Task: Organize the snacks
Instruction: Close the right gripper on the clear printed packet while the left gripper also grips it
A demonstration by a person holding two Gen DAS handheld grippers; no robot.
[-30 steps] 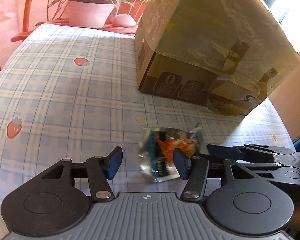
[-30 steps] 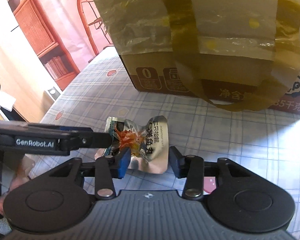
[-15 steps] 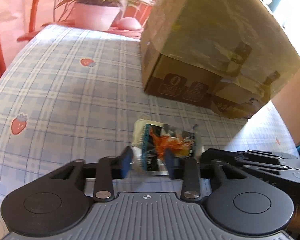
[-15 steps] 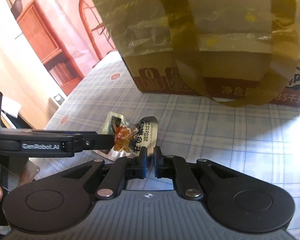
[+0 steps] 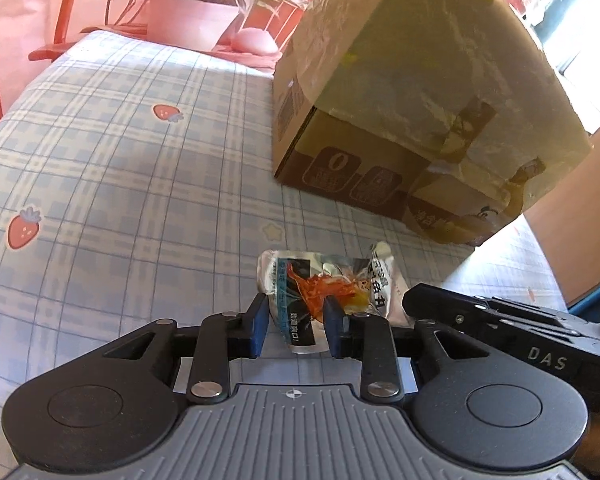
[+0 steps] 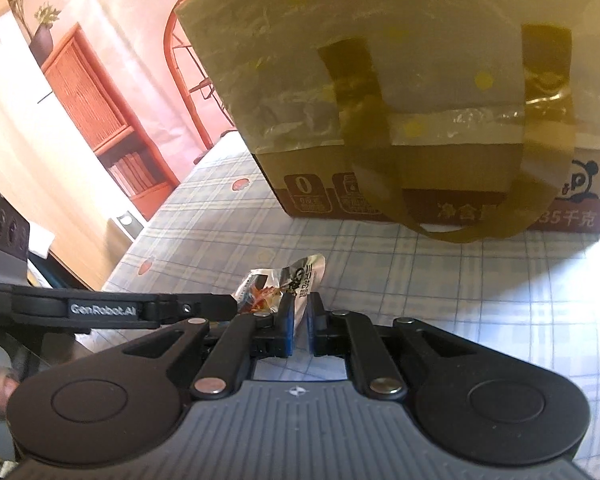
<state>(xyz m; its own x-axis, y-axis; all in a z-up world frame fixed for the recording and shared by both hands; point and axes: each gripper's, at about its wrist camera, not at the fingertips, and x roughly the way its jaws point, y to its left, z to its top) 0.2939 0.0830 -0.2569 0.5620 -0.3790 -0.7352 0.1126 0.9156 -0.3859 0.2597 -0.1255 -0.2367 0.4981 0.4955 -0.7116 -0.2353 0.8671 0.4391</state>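
**Colours and patterns around the tongs**

The left gripper and the right gripper are black with blue fingertip pads and ribbed grey bodies. Between them sits a silver foil snack packet printed with an orange-red figure, a black panel and a blue stripe. Under both lies a tablecloth in pale blue and cream plaid, dotted with red strawberries and a yellow star. Ahead of the tongs, a brown cardboard box carries white symbols and lettering under a yellowish plastic bag. Far left of the left tongs, a green plant stands in a pale pink pot.
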